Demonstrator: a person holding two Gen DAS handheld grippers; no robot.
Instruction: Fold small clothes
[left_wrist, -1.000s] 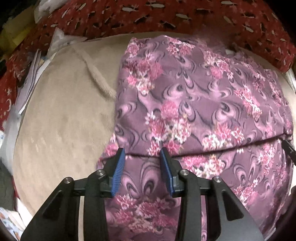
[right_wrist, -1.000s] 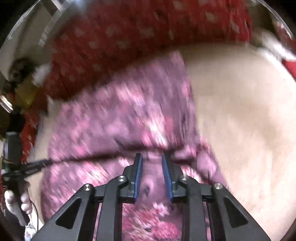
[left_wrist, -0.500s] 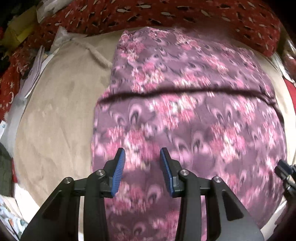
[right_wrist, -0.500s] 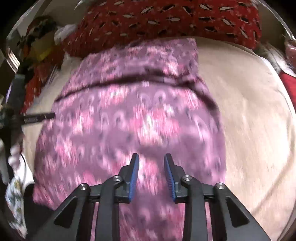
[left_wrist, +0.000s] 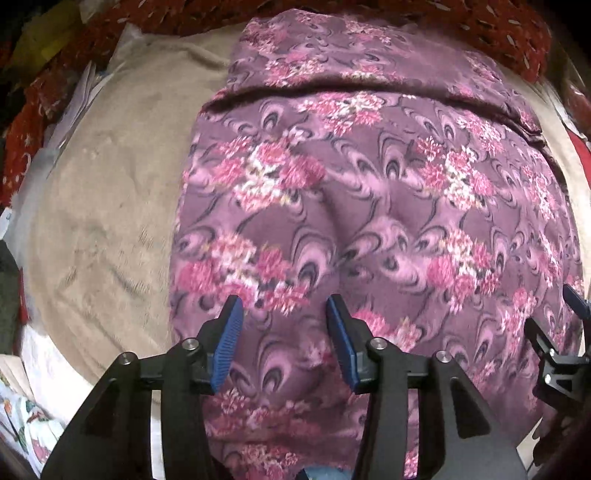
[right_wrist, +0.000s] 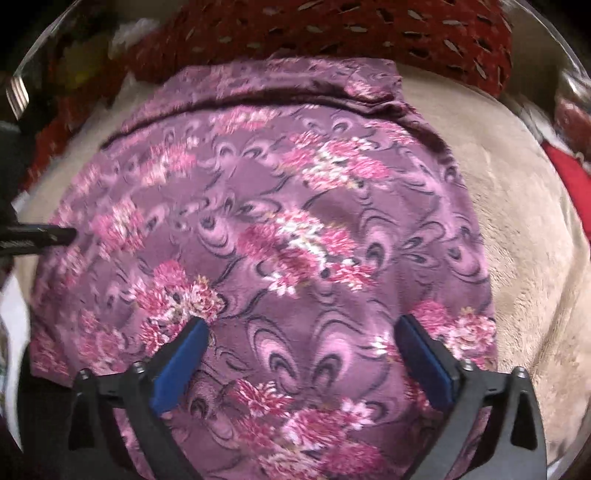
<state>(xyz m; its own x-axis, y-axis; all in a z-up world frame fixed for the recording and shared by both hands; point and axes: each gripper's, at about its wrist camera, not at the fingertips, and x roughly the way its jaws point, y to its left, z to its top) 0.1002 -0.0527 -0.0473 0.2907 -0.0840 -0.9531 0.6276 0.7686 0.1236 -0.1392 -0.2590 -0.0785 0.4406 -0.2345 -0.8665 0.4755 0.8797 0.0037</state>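
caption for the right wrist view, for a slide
Open right gripper above a folded purple floral cloth on a beige blanket.

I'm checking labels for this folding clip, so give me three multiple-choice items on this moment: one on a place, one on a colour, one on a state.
1. What does the floral garment lie on?
A. a beige blanket
B. a wooden floor
C. a metal tray

2. What colour are the pads on the gripper fingers?
A. yellow
B. blue
C. white

3. How does the right gripper stand?
A. shut on a sleeve
B. shut on nothing
C. open above the cloth

Answers:
1. A: the beige blanket shows on both sides of the garment.
2. B: both wrist views show blue pads; the left gripper has them too.
3. C: its jaws are spread wide with the printed cloth plain between them, nothing pinched.
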